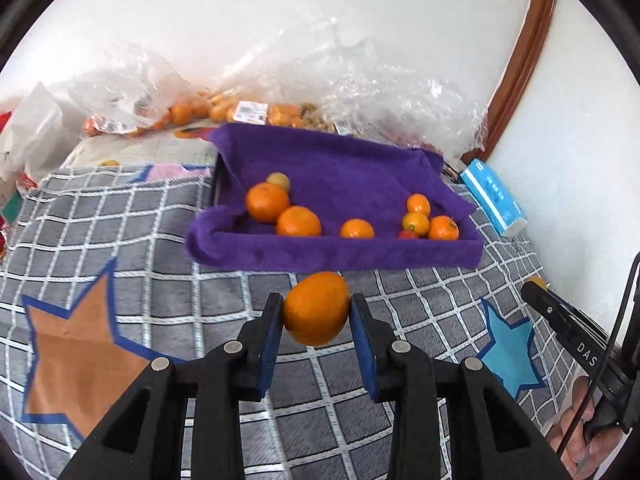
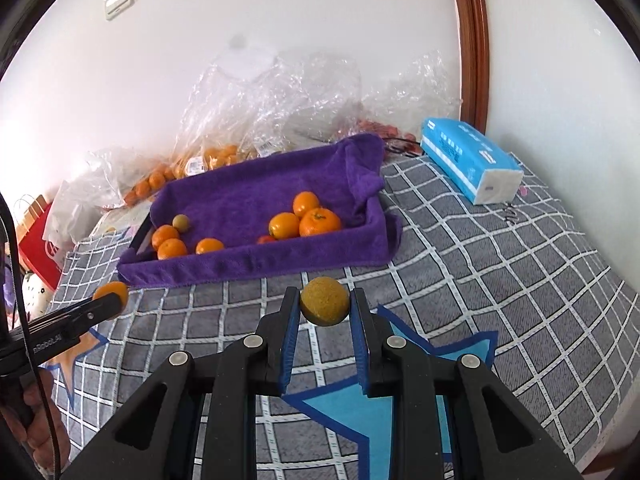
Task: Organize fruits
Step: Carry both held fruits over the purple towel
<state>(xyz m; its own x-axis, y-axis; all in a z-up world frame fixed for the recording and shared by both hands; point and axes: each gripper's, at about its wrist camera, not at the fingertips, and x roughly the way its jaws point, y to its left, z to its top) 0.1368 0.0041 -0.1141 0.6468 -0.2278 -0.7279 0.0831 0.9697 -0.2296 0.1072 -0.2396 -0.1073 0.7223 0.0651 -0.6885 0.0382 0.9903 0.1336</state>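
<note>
Above the checked grey bedspread [image 1: 168, 304]: left gripper [image 1: 316, 312] clamped on an orange [image 1: 316, 314]; right gripper [image 2: 325, 305] clamped on a small brownish-yellow round fruit [image 2: 324, 301]. Beyond both, purple towel-lined tray [image 1: 336, 254] holding several oranges.
</note>
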